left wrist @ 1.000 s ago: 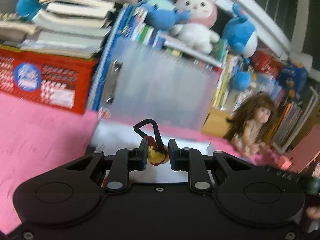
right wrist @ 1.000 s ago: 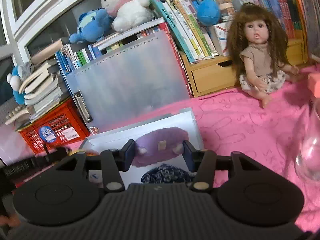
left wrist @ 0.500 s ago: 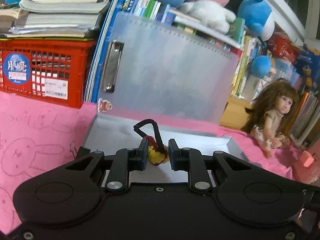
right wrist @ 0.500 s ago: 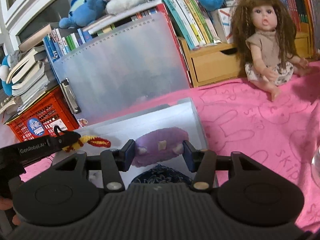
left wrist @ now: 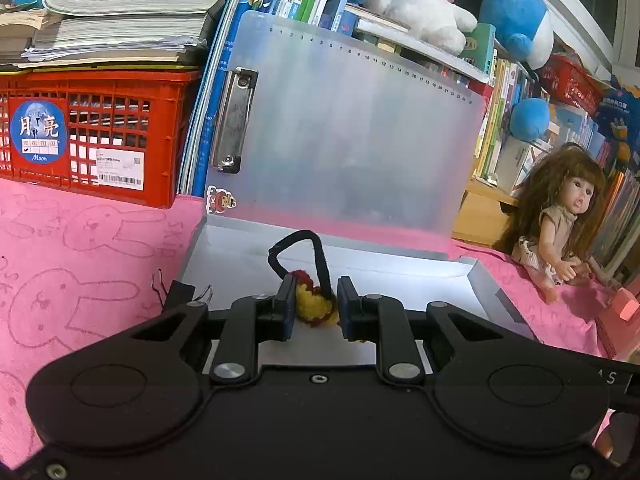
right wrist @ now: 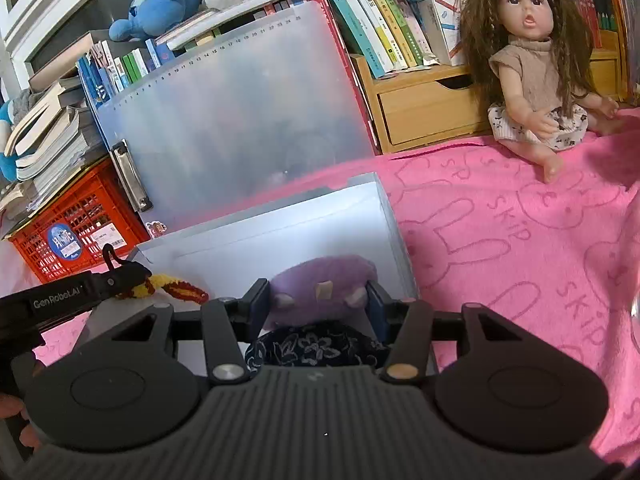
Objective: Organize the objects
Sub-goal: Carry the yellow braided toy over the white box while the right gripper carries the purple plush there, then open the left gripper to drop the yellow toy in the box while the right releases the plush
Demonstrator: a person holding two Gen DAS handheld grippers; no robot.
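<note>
Yarn toy (left wrist: 314, 306), yellow and red with a black cord loop, sits pinched in the left tool (left wrist: 313, 307), held low over the near left part of the open white box (left wrist: 460, 276). To its right, the right tool (right wrist: 318, 300) is closed on a purple plush (right wrist: 320, 286), with a dark floral pouch (right wrist: 316, 348) just beneath it, over the box's right half. The box rests on a pink blanket (right wrist: 500, 240), its translucent lid (left wrist: 352, 132) standing open at the far side. My reading: this is the placing step, both items brought to the box. Next, each tool needs to lower to the box floor and widen its jaws to let go, without the cord snagging a finger. Compared with half a second ago, both tools have drawn nearer to the box; the grips look unchanged.
</note>
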